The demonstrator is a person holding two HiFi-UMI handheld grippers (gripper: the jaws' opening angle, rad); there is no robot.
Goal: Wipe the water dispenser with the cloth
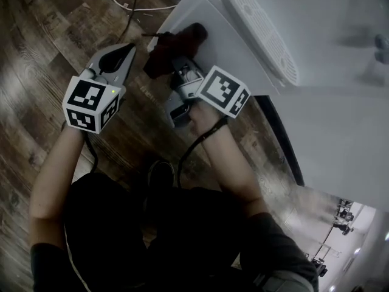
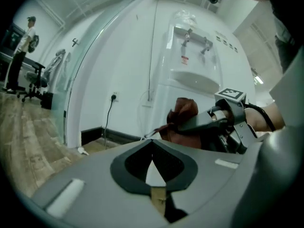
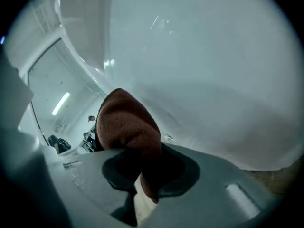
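The white water dispenser [image 1: 243, 47] fills the upper right of the head view; its taps and drip tray show in the left gripper view [image 2: 192, 61]. A dark red cloth [image 1: 173, 44] lies pressed against its lower side panel, with my right gripper [image 1: 177, 59] shut on it. In the right gripper view the cloth [image 3: 128, 127] bulges out of the jaws [image 3: 142, 175] against the white panel [image 3: 204, 80]. My left gripper [image 1: 129, 47] hovers over the floor to the left of the cloth, shut and empty. Its view [image 2: 152, 153] shows the cloth [image 2: 183, 113] and the right gripper [image 2: 223, 118].
A white cable and plug [image 1: 130, 8] lie on the wooden floor [image 1: 36, 53] near the dispenser's base. A black cord hangs from a wall socket [image 2: 113, 97]. Far left, a person [image 2: 23, 46] stands by an office chair [image 2: 35, 84]. My knees [image 1: 182, 224] are below.
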